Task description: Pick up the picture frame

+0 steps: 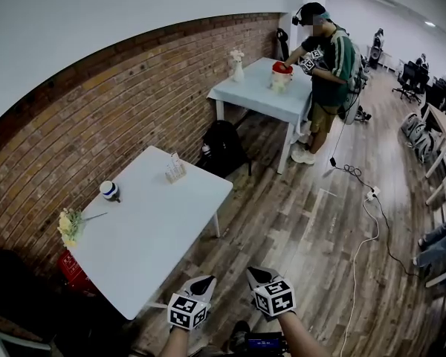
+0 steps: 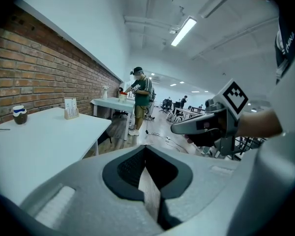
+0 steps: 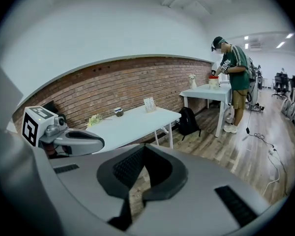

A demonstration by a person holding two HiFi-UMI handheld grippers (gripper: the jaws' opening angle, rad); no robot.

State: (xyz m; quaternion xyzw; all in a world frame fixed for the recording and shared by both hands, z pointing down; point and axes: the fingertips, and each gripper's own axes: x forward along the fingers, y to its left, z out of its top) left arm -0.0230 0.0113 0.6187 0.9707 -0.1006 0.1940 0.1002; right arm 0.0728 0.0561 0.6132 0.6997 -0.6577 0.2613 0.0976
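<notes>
at head view's bottom grippers [image 1: 202,282] [image 1: 259,274] sit closed, empty; left gripper view misses flowers [image 1: 70,225].

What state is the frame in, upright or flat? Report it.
Upright. The frame stands on its base on the table, and its face looks vertical in both gripper views.

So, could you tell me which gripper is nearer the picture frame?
Left. The left gripper hangs by the table's near corner, short of the picture frame; the right gripper is farther out, over the floor.
</notes>
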